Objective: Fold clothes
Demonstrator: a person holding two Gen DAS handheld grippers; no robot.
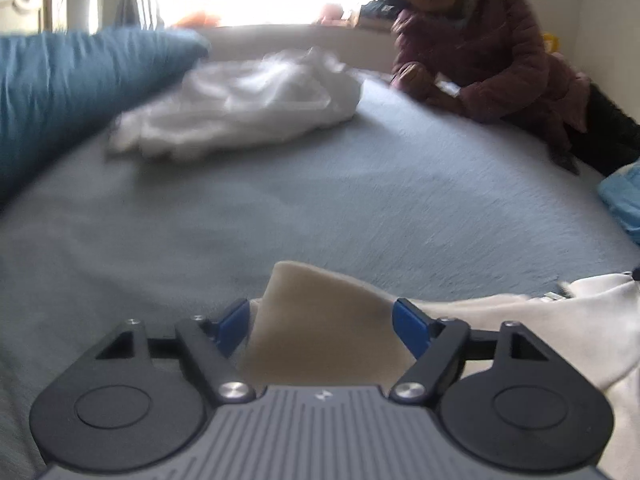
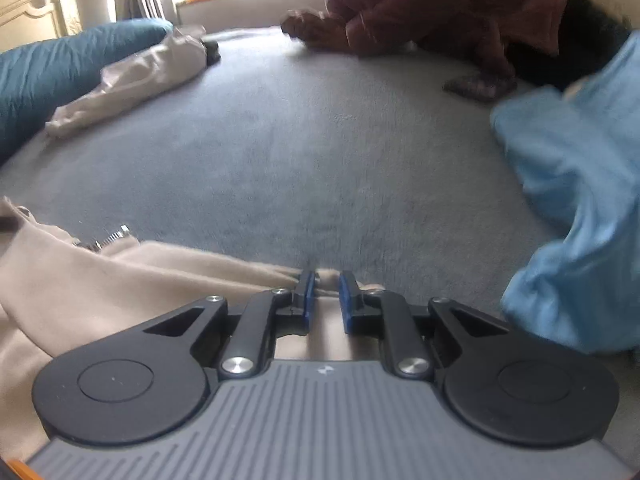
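A cream garment [image 1: 500,320] with a metal zipper lies at the near edge of the grey-blue bed [image 1: 320,200]. My left gripper [image 1: 320,324] is open, its jaws wide apart, with a raised fold of the cream garment [image 1: 320,312] standing between them. In the right wrist view the same cream garment [image 2: 100,292] spreads to the left. My right gripper [image 2: 323,300] is shut on a bunched edge of it, low over the bed [image 2: 300,168].
A crumpled white garment [image 1: 240,108] lies at the far left beside a dark blue pillow [image 1: 60,92]. A person in a maroon jacket [image 1: 492,52] leans on the far right edge. A light blue garment [image 2: 572,184] lies at the right.
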